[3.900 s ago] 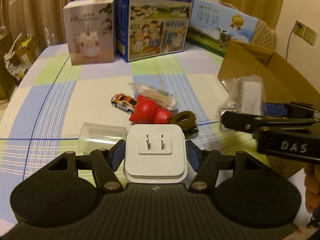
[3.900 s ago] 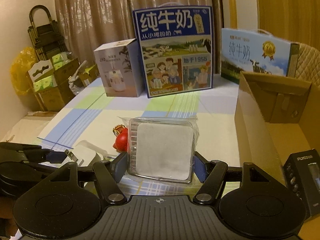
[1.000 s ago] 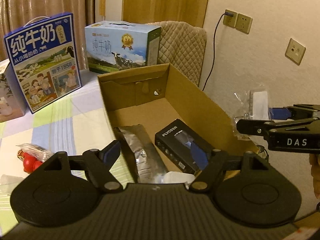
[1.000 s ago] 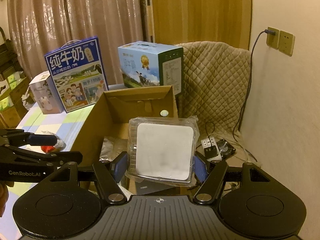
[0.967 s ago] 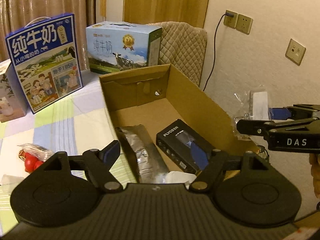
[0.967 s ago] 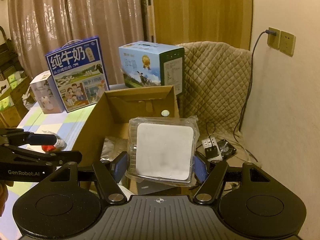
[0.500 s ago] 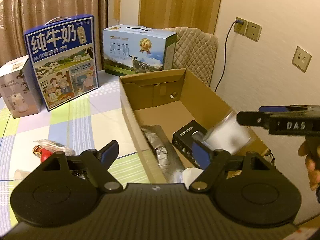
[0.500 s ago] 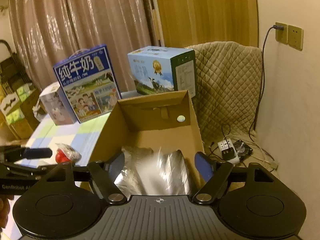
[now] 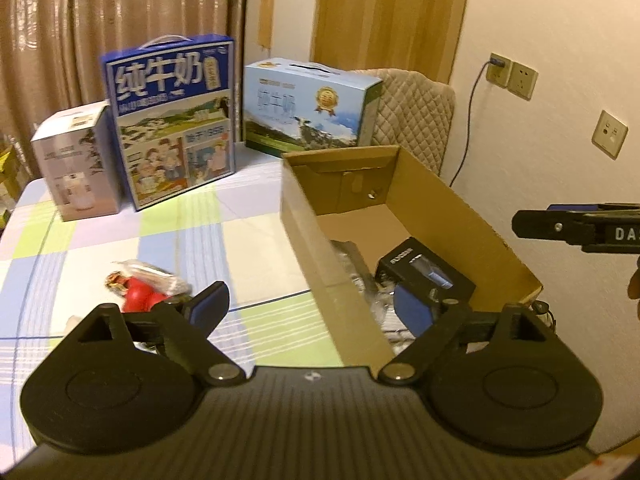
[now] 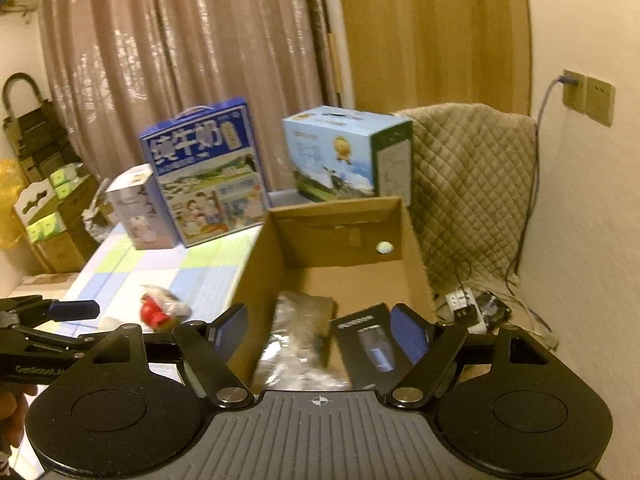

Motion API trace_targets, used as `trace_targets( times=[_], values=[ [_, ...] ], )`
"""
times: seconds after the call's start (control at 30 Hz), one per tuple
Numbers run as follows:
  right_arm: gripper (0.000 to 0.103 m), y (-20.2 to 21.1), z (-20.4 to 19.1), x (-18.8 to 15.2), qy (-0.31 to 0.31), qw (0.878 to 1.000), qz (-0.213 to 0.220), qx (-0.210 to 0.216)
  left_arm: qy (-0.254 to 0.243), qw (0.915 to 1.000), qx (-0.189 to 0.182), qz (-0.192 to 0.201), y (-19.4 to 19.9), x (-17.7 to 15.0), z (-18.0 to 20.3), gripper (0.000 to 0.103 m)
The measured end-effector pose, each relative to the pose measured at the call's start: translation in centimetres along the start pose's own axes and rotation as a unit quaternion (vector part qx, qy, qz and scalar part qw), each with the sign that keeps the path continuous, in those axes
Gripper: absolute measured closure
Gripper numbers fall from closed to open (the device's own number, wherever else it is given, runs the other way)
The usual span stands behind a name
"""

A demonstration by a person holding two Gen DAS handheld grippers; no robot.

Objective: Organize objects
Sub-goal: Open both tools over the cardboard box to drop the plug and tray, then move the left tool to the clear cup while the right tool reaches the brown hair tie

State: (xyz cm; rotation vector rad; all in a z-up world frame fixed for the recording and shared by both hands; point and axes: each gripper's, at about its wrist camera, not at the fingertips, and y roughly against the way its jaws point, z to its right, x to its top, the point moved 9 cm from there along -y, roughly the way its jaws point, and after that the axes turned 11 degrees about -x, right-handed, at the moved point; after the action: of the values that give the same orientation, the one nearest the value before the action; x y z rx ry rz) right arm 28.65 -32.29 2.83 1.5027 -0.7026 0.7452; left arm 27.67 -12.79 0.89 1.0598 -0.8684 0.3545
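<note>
Both your grippers are empty now. The left gripper [image 9: 308,304] has its jaws spread wide, and so does the right gripper [image 10: 318,332], with nothing between them.

The box [image 9: 460,204] sits at the right edge of the table [image 9: 180,236]. Inside it you can see a silver bag [image 10: 296,336] and a black pack [image 10: 368,344] lying side by side.

What is left to tidy is the small pile on the table: a red toy [image 9: 138,294] with a clear wrapper [image 9: 154,276] lying partly over it. From your left jaws it sits at about 10 o'clock, close by. From your right jaws it is near 9 o'clock, on the far side of the box wall. So I think your left hand is the nearer one for the next pick.

The pile is blurry, and your left gripper hides its lower part. I cannot tell which way the toy's long side points, or what else is under the wrapper.
</note>
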Motion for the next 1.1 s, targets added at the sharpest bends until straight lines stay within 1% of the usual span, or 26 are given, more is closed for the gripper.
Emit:
trace_targets(
  times=[0.13,0.27,0.4,0.53,0.63,0.73,0.83,0.93,1.1],
  values=[
    [0.027,1.2,-2.7,-0.4,0.014,1.0,0.004,0.019,0.005,0.9997,0.021,0.01,2.7,-0.5,-2.1,0.012],
    [0.027,1.8,-5.8,-0.8,0.028,0.999,0.007,0.035,0.021,0.9984,0.05,0.017,5.7,-1.3,-5.5,0.011],
    [0.027,2.6,-8.9,-1.1,0.04,0.998,0.012,0.051,0.034,0.9952,0.088,0.028,9.1,-2.2,-9.0,0.007],
    [0.027,3.5,-11.8,-1.2,0.047,0.996,0.019,0.066,0.04,0.9918,0.116,0.036,12.4,-3.2,-11.7,0.002],
    [0.027,4.4,-14.0,-1.4,0.053,0.995,0.024,0.079,0.046,0.9886,0.137,0.044,14.8,-3.9,-13.2,0.001],
    [0.027,5.0,-16.1,-1.7,0.066,0.993,0.029,0.09,0.056,0.9863,0.146,0.05,16.8,-4.8,-14.4,0.001],
    [0.027,5.1,-18.0,-2.1,0.077,0.992,0.032,0.1,0.062,0.9845,0.155,0.053,17.9,-5.5,-15.5,0.001],
    [0.027,4.4,-19.3,-2.9,0.078,0.991,0.025,0.107,0.076,0.9829,0.158,0.056,18.2,-6.1,-16.7,0.001],
    [0.027,1.9,-20.8,-4.9,0.086,0.99,0.014,0.112,0.091,0.9813,0.163,0.049,16.7,-7.4,-18.4,0.001]
  ],
)
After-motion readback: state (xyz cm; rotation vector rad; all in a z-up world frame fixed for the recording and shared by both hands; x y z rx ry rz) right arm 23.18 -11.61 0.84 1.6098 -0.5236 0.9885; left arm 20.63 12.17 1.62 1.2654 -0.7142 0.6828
